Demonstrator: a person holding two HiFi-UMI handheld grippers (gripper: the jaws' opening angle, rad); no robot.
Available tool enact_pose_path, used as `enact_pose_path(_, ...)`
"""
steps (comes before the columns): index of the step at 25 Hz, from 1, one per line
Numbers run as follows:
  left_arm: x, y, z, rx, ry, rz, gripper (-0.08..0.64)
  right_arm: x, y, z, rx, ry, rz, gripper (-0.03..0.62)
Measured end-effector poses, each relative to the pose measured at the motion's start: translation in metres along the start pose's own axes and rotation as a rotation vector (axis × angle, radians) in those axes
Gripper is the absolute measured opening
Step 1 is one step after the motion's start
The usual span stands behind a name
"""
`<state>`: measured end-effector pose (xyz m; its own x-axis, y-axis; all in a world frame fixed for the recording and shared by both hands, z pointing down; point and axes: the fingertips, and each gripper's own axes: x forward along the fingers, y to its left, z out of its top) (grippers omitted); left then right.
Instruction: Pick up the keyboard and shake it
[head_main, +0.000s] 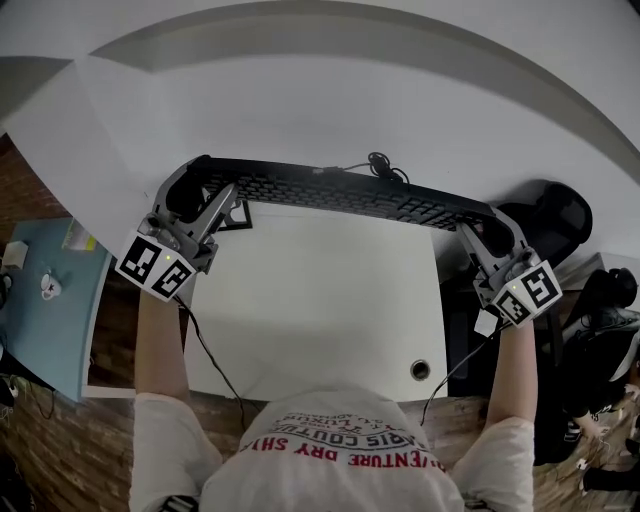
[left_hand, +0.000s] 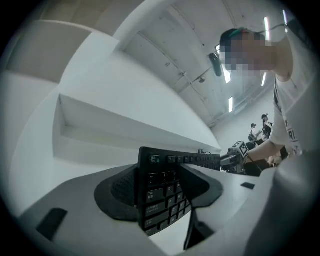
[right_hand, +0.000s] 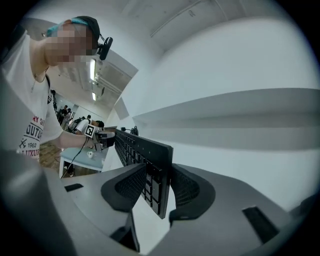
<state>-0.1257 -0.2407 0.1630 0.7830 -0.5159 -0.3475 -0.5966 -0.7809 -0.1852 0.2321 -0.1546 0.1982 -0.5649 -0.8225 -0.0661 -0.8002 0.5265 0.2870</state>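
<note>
- 1 keyboard (head_main: 340, 192), 2 grippers: left gripper (head_main: 200, 190) clamps its L end, right gripper (head_main: 490, 230) its R end, pads pressed on both faces.
- Kbd held over far edge of 1 white desk (head_main: 320, 300); bare desktop between the arms.
- 1 cable (head_main: 380, 163) at kbd's back edge.

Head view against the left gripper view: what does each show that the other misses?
Only the head view: the cable hole in the white desk and a blue table at the person's left. Only the left gripper view: ceiling lights, distant people and the key legends close up. Both: the keyboard, clamped at its ends by the left gripper and the right gripper.
</note>
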Motion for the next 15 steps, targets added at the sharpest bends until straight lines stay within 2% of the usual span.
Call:
enact_pose_path(4, 0.003, -0.040, 0.034, 0.198, -0.083, 0.022, 0.250, -0.016, -0.019, -0.007, 0.010, -0.009, -0.015, 0.169)
enact_pose_path(6, -0.001, -0.063, 0.050, 0.265, -0.136, 0.045, 0.250, -0.023, -0.022, -0.011, 0.022, -0.014, -0.014, 0.172)
enact_pose_path(10, -0.010, -0.093, 0.067, 0.320, -0.201, 0.058, 0.250, -0.034, -0.021, -0.023, 0.033, -0.003, -0.018, 0.175)
enact_pose_path(12, -0.012, -0.097, 0.064, 0.340, -0.193, 0.041, 0.250, -0.037, -0.019, -0.030, 0.038, 0.011, -0.020, 0.175)
enact_pose_path(15, -0.008, -0.093, 0.055, 0.320, -0.169, 0.031, 0.250, -0.037, -0.018, -0.039, 0.053, 0.023, -0.025, 0.175)
